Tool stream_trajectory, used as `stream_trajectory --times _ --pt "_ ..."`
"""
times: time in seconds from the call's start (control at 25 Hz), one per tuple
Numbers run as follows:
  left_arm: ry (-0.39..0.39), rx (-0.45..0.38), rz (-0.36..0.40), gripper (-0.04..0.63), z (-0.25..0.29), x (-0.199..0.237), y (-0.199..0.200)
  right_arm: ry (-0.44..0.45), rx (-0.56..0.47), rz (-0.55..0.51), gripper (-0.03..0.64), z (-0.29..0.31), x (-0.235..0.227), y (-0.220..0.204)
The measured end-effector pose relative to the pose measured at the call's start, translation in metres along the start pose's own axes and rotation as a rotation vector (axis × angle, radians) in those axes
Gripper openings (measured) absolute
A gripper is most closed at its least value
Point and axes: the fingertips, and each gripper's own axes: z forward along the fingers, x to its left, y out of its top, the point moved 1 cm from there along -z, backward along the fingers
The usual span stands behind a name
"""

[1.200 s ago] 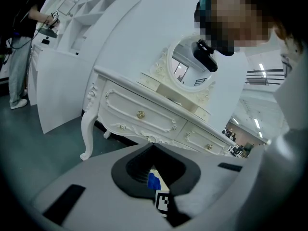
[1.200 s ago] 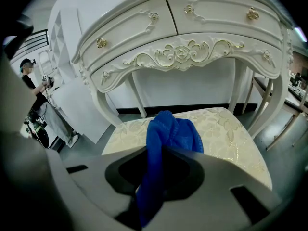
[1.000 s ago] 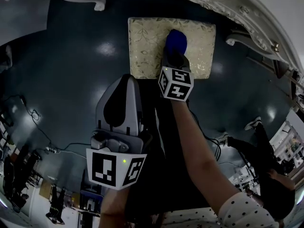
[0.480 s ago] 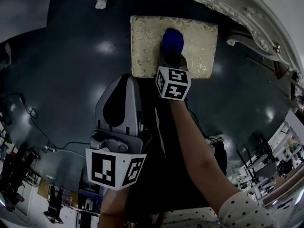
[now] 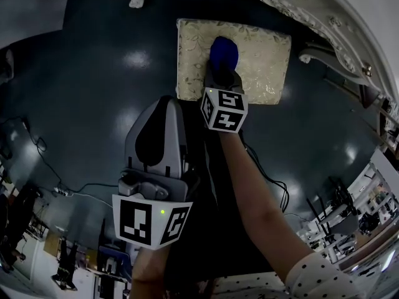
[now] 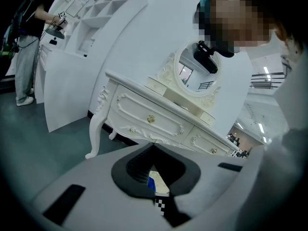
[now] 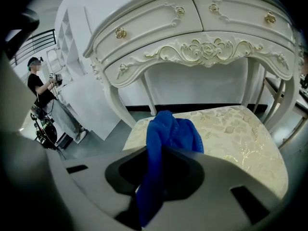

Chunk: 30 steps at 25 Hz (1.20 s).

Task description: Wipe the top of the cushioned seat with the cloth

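You are holding the right gripper (image 5: 222, 75) out in front of you, over the cushioned seat (image 5: 265, 48); its jaws are pinching the blue cloth (image 5: 224, 53). In the right gripper view, the right gripper (image 7: 161, 148) is clamping the cloth (image 7: 173, 131) near its middle; one end is hanging down between the jaws, and the bunched end is sticking out past the tips over the seat (image 7: 236, 134). In the head view, the bunch is sitting left of the seat's middle; it appears to be resting on the patterned fabric.

You are holding the left gripper (image 5: 166, 103) low and close to your body, well apart from the seat; it is pointing toward the seat's near left corner. In the left gripper view, the left gripper (image 6: 153, 145) is showing its jaws pressed together at the tips, with nothing between them; only a far-off bit of seat and cloth is showing through the opening behind the tips.

The white dressing table (image 7: 202, 47) with gold knobs is standing just behind the seat; its oval mirror (image 6: 192, 76) is facing the left gripper. The seat is standing on the dark glossy floor (image 5: 93, 92). A person (image 7: 41, 93) is standing well off to the left.
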Motion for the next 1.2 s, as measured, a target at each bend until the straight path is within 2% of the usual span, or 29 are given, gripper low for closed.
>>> stream_trajectory --times 1.2 --pt "0.022 -0.012 -0.029 -0.004 -0.011 0.021 0.002 0.065 0.012 -0.048 0.078 0.012 0.046 -0.005"
